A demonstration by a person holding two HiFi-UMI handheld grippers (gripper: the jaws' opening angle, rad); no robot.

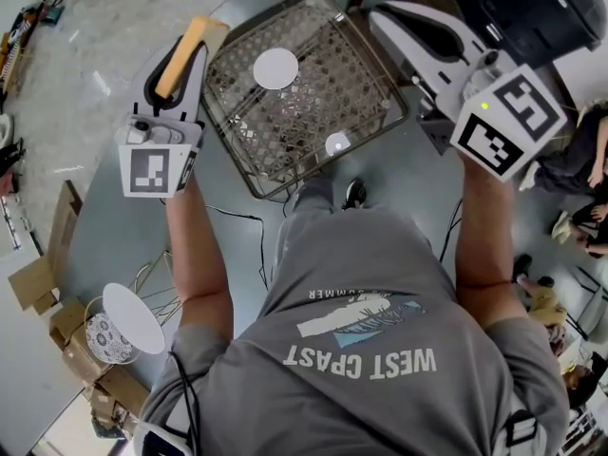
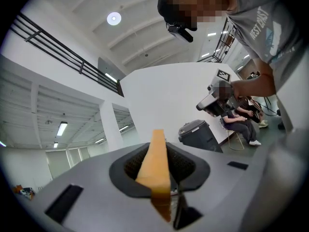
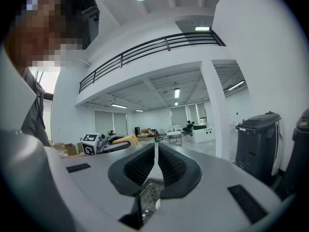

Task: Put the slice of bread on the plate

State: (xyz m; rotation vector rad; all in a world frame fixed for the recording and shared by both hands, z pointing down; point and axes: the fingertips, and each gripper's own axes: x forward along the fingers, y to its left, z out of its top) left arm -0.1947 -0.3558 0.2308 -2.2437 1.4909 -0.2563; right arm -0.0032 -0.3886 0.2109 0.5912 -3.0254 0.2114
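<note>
In the head view my left gripper (image 1: 195,41) is at the left, shut on a slice of bread (image 1: 180,60) with a tan crust, held edge-up beside the left rim of a wire basket (image 1: 380,112). In the left gripper view the bread slice (image 2: 155,166) stands edge-on between the pads of my left gripper (image 2: 157,175). A small white round plate (image 1: 275,67) lies in the basket, to the right of the bread. My right gripper (image 1: 380,12) hovers over the basket's far right corner. In its own view the right gripper (image 3: 155,166) is shut, with nothing between its pads.
The basket rests on a grey rounded table (image 1: 114,226). A second small white disc (image 1: 337,143) lies near the basket's near edge. A dark bin (image 3: 256,139) stands on the right. Cardboard boxes (image 1: 43,283) and a white disc (image 1: 133,316) are on the floor at the left.
</note>
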